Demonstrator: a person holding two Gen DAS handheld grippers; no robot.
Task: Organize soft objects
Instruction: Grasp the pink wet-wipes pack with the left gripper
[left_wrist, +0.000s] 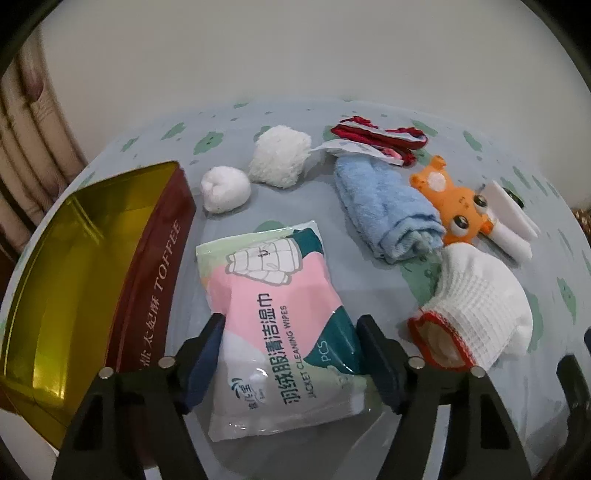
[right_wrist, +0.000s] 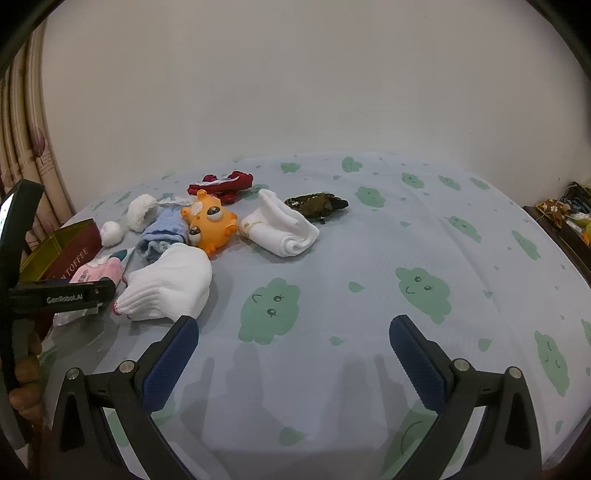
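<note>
Left gripper (left_wrist: 291, 350) jaws sitting wide open around wipes pack (left_wrist: 280, 325), not squeezing yet. Pack lying on bed (right_wrist: 369, 258) beside tin box (left_wrist: 74, 277) at left edge. Close gently mid-pack. Right gripper (right_wrist: 293, 343) open, holding nothing.

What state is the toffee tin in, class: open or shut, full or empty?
Open: the toffee tin has no lid on, and its gold inside shows. What shows of the inside is empty; the near corner is hidden.

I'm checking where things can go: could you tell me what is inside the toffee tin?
The toffee tin shows only its gold lining; nothing lies in the visible part. Its near end is cut off by the frame.
</note>
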